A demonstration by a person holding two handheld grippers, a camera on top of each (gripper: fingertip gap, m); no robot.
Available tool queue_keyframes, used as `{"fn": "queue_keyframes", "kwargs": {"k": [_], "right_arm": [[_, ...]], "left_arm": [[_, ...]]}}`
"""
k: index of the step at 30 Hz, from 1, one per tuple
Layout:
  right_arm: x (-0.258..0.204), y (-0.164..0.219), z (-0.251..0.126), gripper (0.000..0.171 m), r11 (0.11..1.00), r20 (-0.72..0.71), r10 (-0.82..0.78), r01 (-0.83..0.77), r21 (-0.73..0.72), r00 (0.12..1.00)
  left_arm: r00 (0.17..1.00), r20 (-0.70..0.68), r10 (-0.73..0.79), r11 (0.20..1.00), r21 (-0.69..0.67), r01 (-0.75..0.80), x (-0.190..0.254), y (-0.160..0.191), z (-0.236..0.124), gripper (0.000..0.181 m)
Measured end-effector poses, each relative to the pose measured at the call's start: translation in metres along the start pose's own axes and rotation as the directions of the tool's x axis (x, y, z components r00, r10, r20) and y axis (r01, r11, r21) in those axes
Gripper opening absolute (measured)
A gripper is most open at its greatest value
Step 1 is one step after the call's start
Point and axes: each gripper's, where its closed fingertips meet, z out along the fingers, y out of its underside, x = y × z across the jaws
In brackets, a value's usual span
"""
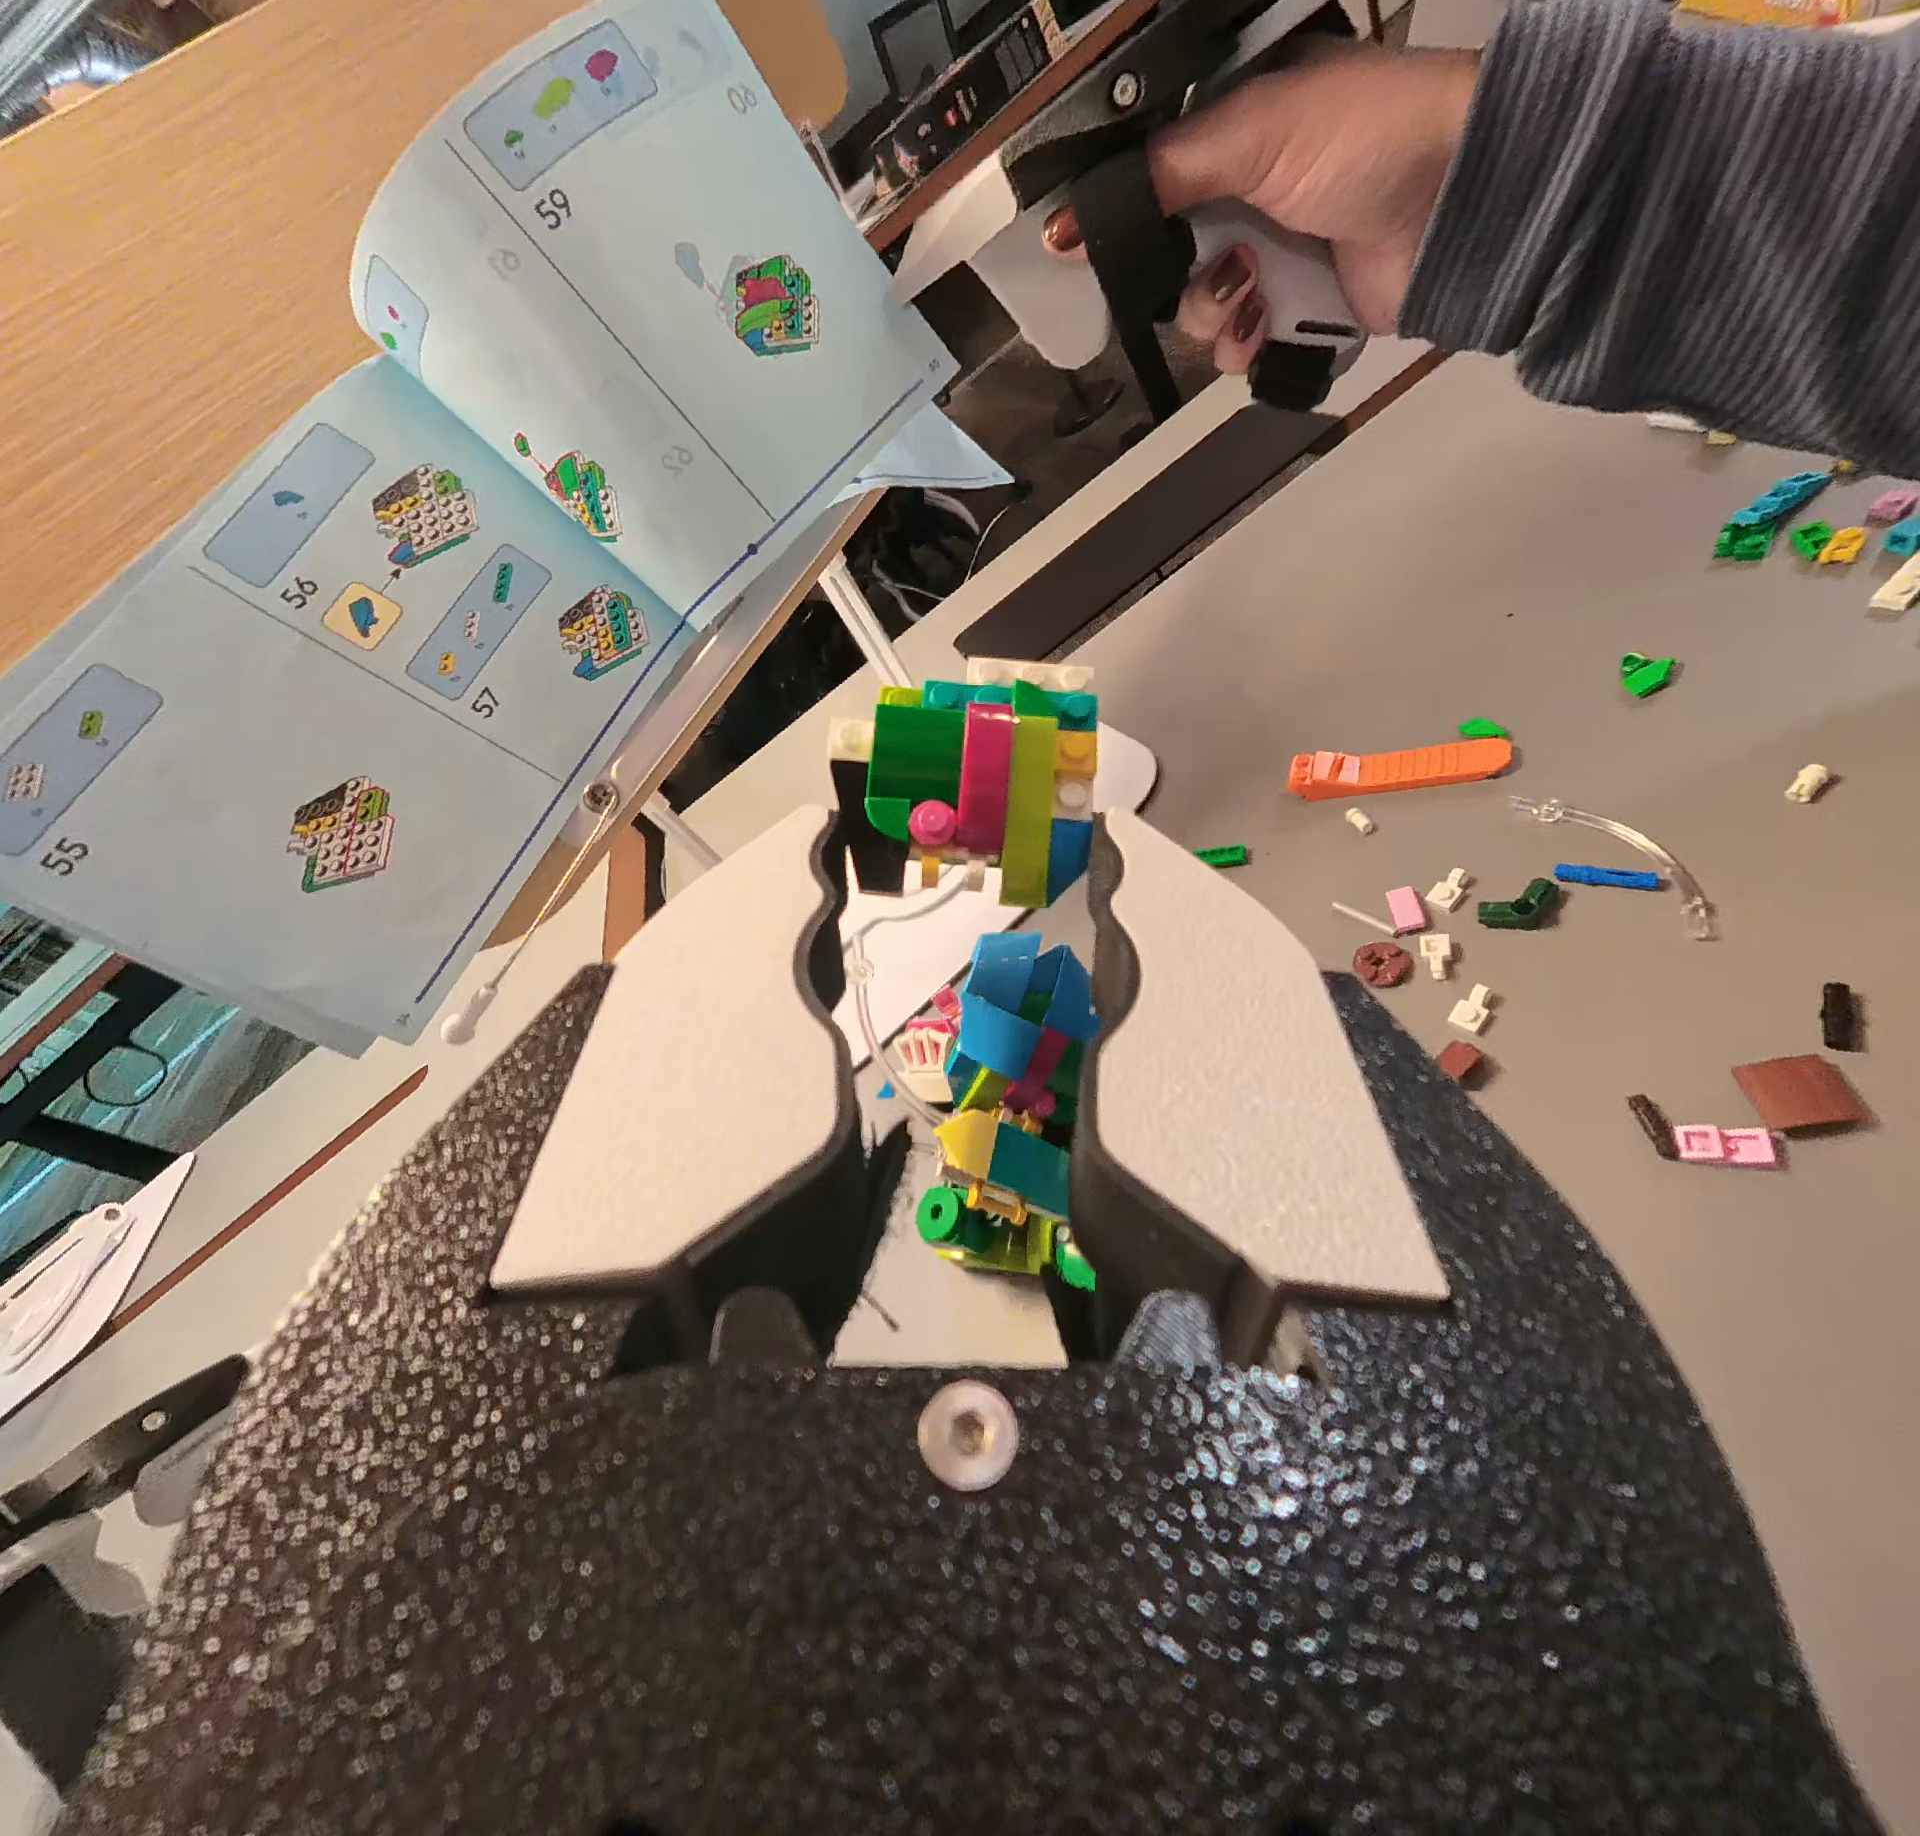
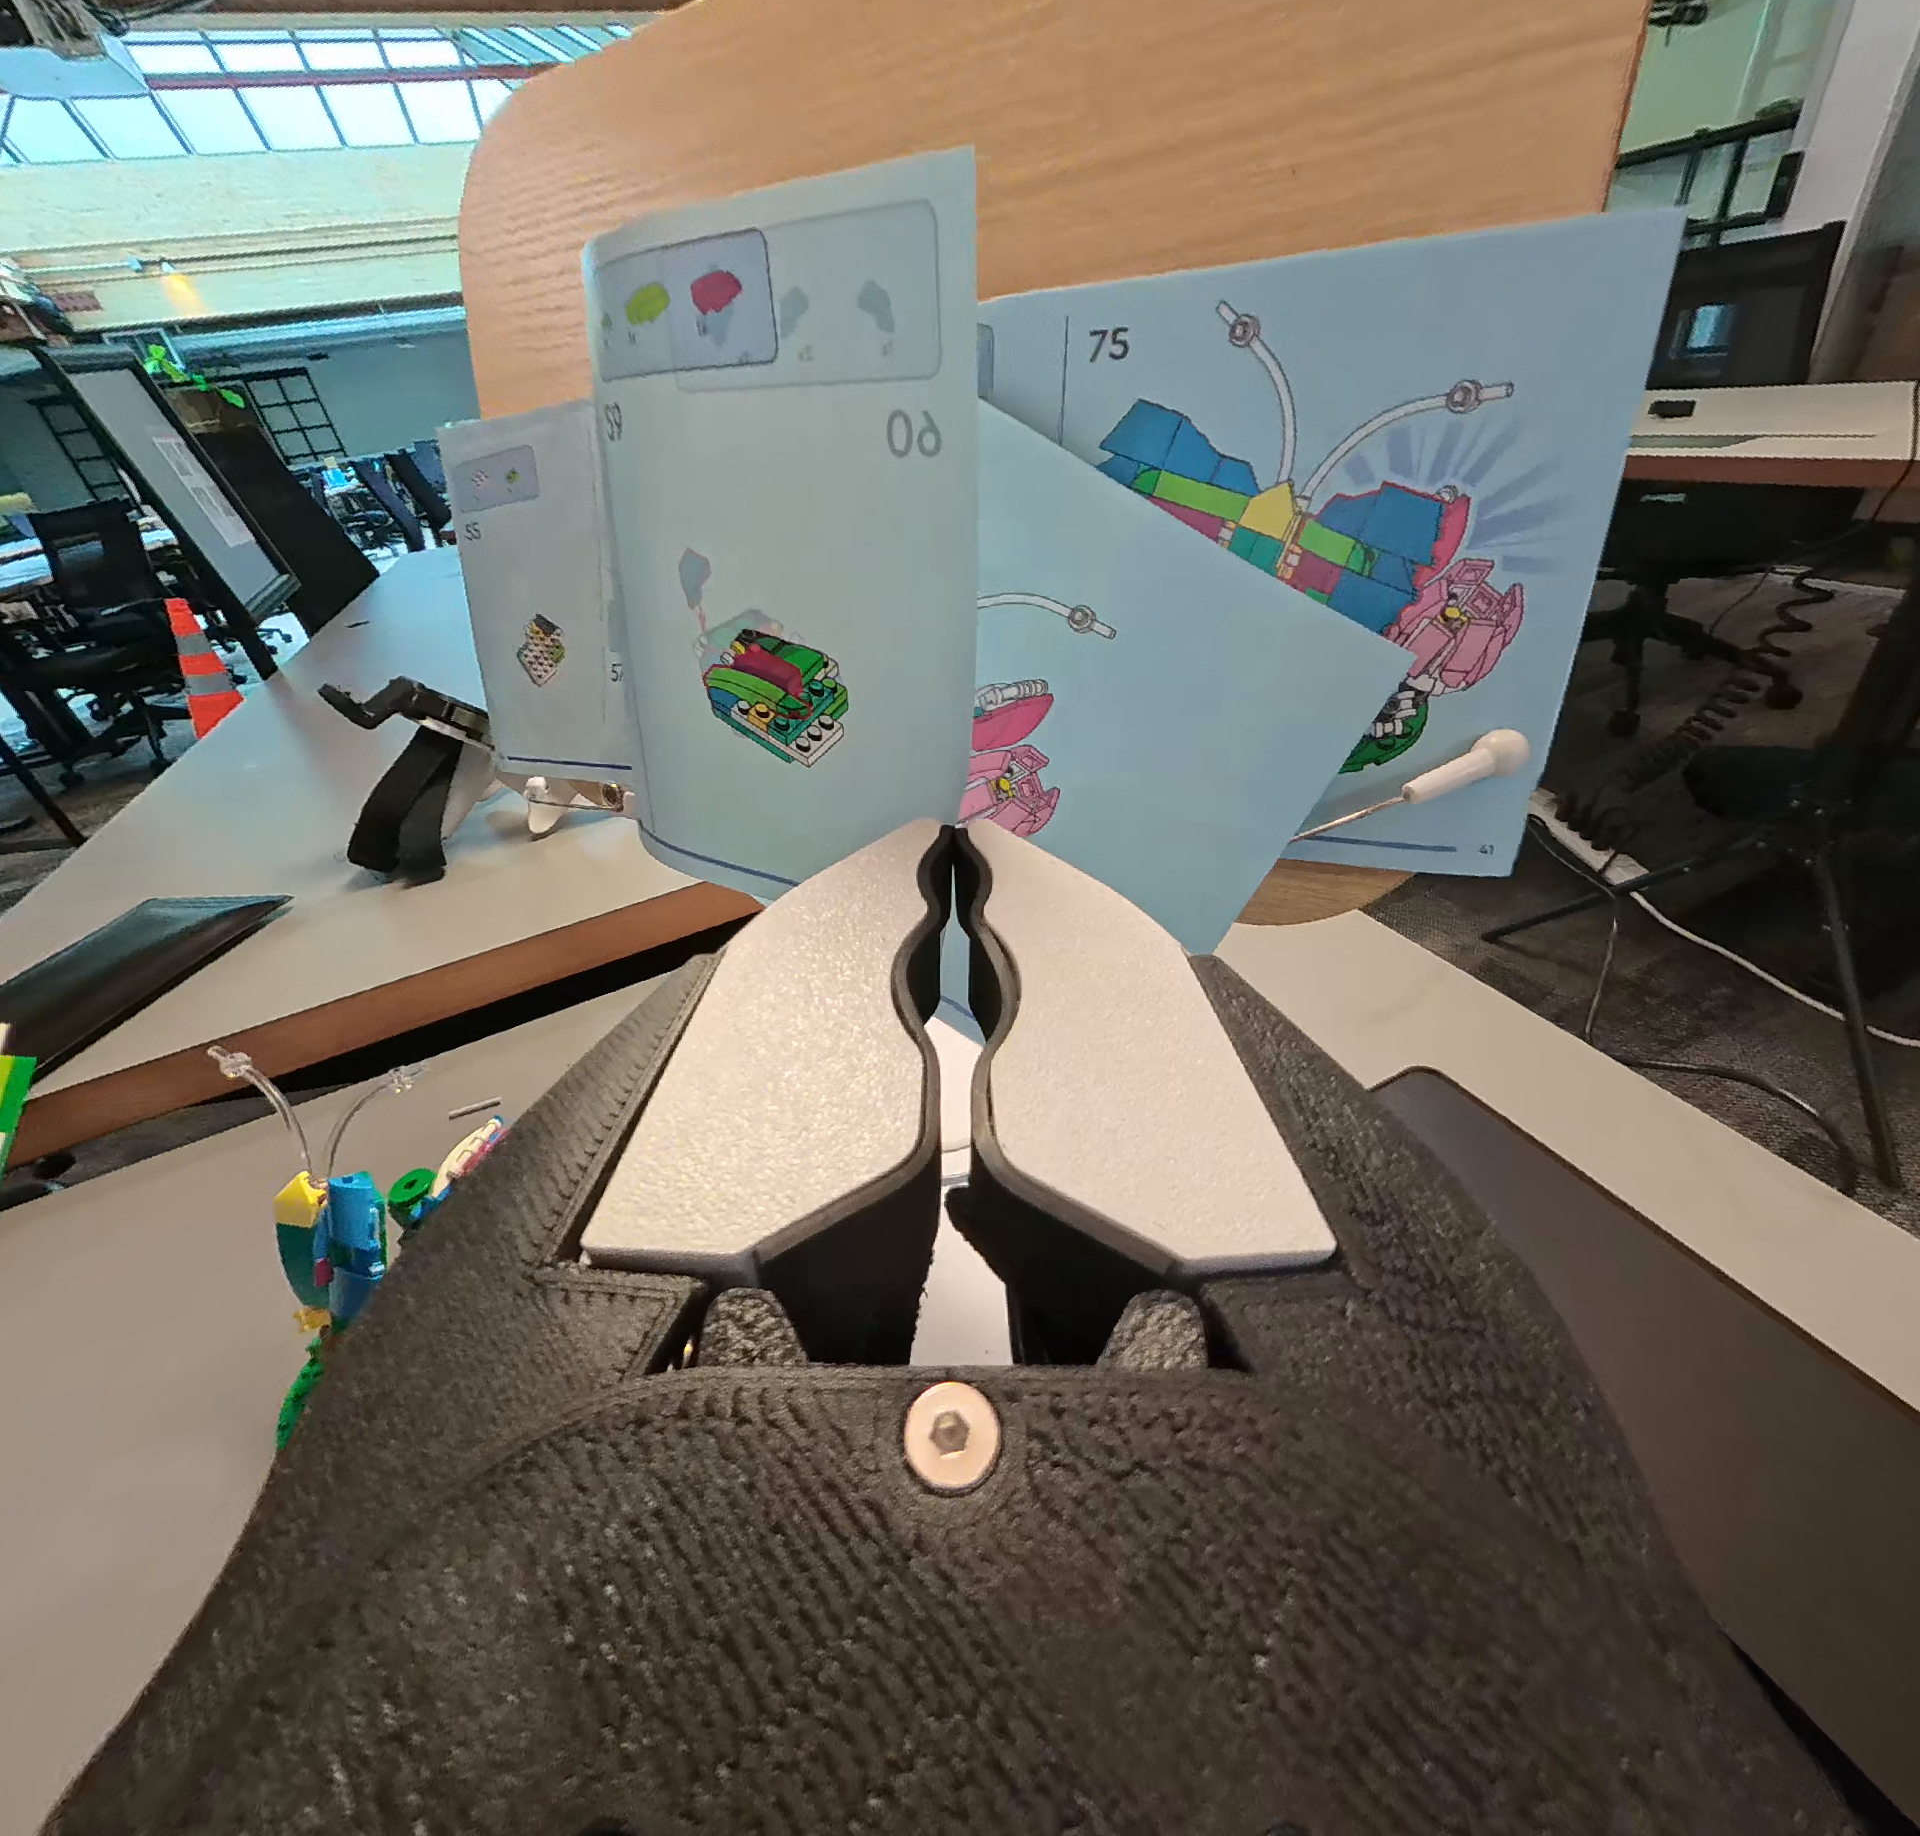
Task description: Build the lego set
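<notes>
My left gripper [image 1: 961, 830] is shut on a small multicolour lego sub-assembly [image 1: 966, 778], green, magenta and lime, held above the grey table [image 1: 1507, 560]. Under it, between the fingers, a blue, yellow and green lego model [image 1: 1013, 1090] stands on the table; it also shows in the right wrist view [image 2: 338, 1246]. My right gripper [image 2: 954, 836] is shut on the bottom edge of a page [image 2: 800, 539] of the light blue instruction booklet [image 2: 1299, 560], and the page stands upright. In the left wrist view a hand [image 1: 1309, 176] holds that gripper behind the booklet [image 1: 343, 664].
Loose lego pieces [image 1: 1455, 955] and an orange brick separator [image 1: 1403, 763] lie to the right on the table. A wooden board [image 1: 208, 228] backs the booklet stand. A spare gripper [image 2: 416, 778] rests on the far table. A black tray [image 2: 1662, 1371] lies at right. My right fingertips sit around 25 cm from my left ones.
</notes>
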Motion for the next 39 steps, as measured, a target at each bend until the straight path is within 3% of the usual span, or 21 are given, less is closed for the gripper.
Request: {"fn": "queue_keyframes", "kwargs": {"k": [1, 8, 16, 23, 26, 32, 36, 39], "right_arm": [[-0.003, -0.001, 0.0, 0.0, 1.0, 0.007, -0.005, 0.005, -0.003, 1.0], [-0.069, -0.007, 0.011, 0.0, 0.997, 0.153, -0.079, 0.082, -0.01, 0.985], [-0.165, 0.024, 0.089, 0.0, 0.939, 0.316, -0.286, 0.33, -0.096, 0.905], [-0.175, 0.039, 0.132, 0.002, 0.918, 0.305, -0.335, 0.382, -0.109, 0.892], [-0.179, 0.044, 0.126, 0.018, 0.921, 0.321, -0.337, 0.38, -0.083, 0.885], [-0.171, 0.042, 0.093, 0.02, 0.936, 0.317, -0.338, 0.35, 0.018, 0.886], [-0.168, 0.035, 0.104, 0.021, 0.946, 0.307, -0.314, 0.325, 0.016, 0.899], [-0.19, 0.033, 0.12, 0.028, 0.963, 0.414, -0.248, 0.271, 0.006, 0.876]], "left_arm": [[1.0, 0.003, -0.003, 1.0, 0.0, 0.003, -0.001, 0.002, -0.002, 0.044], [1.0, 0.006, -0.008, 1.0, -0.022, 0.008, -0.012, 0.016, -0.023, 0.044], [0.998, 0.035, -0.048, 0.998, -0.037, 0.049, -0.023, 0.029, -0.05, 0.044], [0.996, 0.022, -0.082, 0.994, -0.067, 0.083, -0.015, 0.043, -0.06, 0.044], [0.995, 0.017, -0.096, 0.993, -0.063, 0.096, -0.012, 0.045, -0.061, 0.044], [0.992, -0.012, -0.122, 0.991, -0.052, 0.121, -0.005, 0.049, -0.056, 0.044], [0.991, -0.031, -0.128, 0.991, -0.042, 0.127, 0.0, 0.045, -0.048, 0.044], [0.991, -0.044, -0.126, 0.991, -0.048, 0.124, 0.003, 0.043, -0.045, 0.044]]}}
